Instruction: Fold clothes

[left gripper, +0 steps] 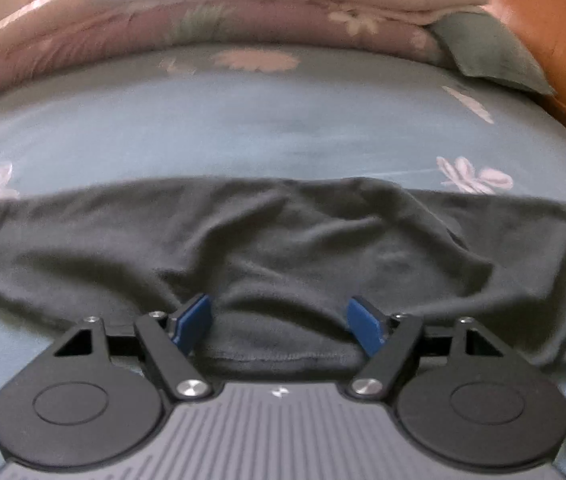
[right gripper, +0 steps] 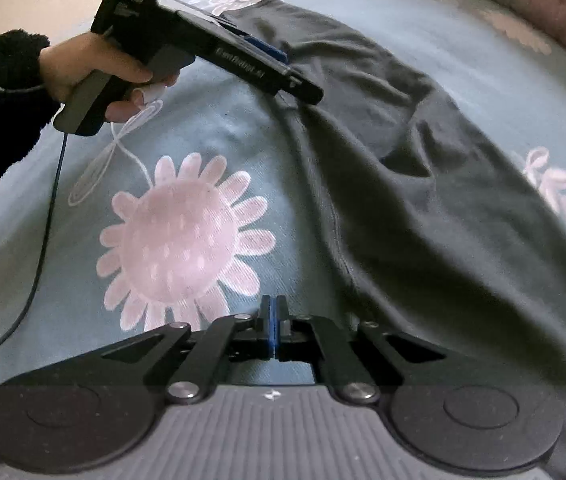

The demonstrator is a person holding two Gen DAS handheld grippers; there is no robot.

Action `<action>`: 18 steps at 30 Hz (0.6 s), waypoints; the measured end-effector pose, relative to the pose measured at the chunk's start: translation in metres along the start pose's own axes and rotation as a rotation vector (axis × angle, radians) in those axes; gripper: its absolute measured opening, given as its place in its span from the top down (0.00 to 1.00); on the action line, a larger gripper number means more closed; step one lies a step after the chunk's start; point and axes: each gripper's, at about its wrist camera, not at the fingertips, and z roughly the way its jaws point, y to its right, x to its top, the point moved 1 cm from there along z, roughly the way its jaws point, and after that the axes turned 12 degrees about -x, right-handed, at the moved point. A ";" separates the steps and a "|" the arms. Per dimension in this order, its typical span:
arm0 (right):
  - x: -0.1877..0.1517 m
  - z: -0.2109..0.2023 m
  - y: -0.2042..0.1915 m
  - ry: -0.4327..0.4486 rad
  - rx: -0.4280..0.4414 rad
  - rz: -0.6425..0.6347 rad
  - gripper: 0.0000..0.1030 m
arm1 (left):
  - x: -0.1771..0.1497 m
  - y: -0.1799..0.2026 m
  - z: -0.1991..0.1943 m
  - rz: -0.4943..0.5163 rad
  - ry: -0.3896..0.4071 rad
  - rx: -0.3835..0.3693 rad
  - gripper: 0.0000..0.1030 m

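A dark grey knit garment (left gripper: 283, 240) lies spread and wrinkled on the blue floral bedsheet (left gripper: 243, 120). The left tool (left gripper: 279, 322) tilts down over the garment's near hem, its blue pads wide apart, gripping nothing. The right tool (right gripper: 274, 320) is closed and empty beside the garment's edge, over the sheet. The garment's far end is blurred.

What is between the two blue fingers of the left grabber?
In the left wrist view, the left gripper stands open over the dark grey garment; its stitched hem lies between the blue pads.
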 end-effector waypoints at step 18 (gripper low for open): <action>0.028 0.035 0.005 0.025 0.059 0.205 0.86 | -0.022 0.035 -0.020 0.019 -0.041 -0.226 0.28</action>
